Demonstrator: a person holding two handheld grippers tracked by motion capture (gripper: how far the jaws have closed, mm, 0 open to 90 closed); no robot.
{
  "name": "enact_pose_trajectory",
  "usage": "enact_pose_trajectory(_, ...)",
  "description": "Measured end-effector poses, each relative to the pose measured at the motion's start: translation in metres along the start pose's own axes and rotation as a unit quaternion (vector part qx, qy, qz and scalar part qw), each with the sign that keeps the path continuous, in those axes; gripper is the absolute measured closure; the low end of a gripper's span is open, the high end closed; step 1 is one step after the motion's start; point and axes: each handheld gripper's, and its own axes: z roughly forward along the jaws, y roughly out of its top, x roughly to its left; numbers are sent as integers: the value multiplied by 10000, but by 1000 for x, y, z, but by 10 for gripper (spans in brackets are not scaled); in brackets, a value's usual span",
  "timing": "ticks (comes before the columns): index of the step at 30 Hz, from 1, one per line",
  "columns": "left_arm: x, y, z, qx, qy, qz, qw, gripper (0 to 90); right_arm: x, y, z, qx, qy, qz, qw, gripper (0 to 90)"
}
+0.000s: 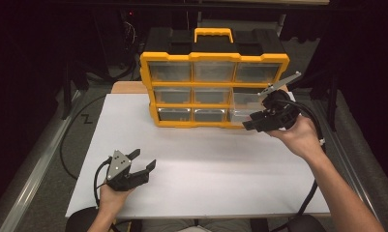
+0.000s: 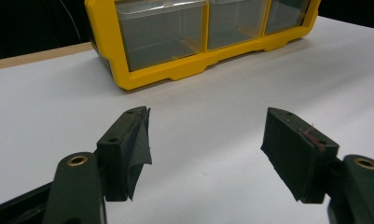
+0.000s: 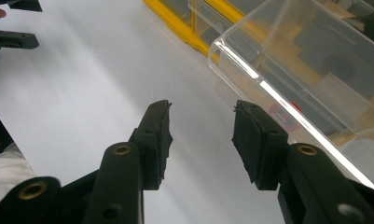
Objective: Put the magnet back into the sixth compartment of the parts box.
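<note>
A yellow organizer with clear drawers stands upright at the back of the white table. Its bottom right drawer is pulled out toward me. My right gripper hovers open just in front of that drawer. In the right gripper view the clear drawer lies close beside the right-hand jaw of my right gripper, and nothing sits between the jaws. My left gripper rests open near the table's front left, far from the organizer. The left gripper view has the left gripper facing the organizer's bottom row.
A yellow carry handle tops the organizer. A wooden board edge pokes out behind the white sheet at the back left. A black cable loops on the floor at left, beside a metal rail.
</note>
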Motion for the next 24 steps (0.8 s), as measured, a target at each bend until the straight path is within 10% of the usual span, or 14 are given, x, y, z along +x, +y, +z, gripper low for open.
enact_pose_trajectory(24, 0, 0, 0, 3, 4, -6, 10000, 318, 3, -22, 16, -12, 119, -11, 9999, 569)
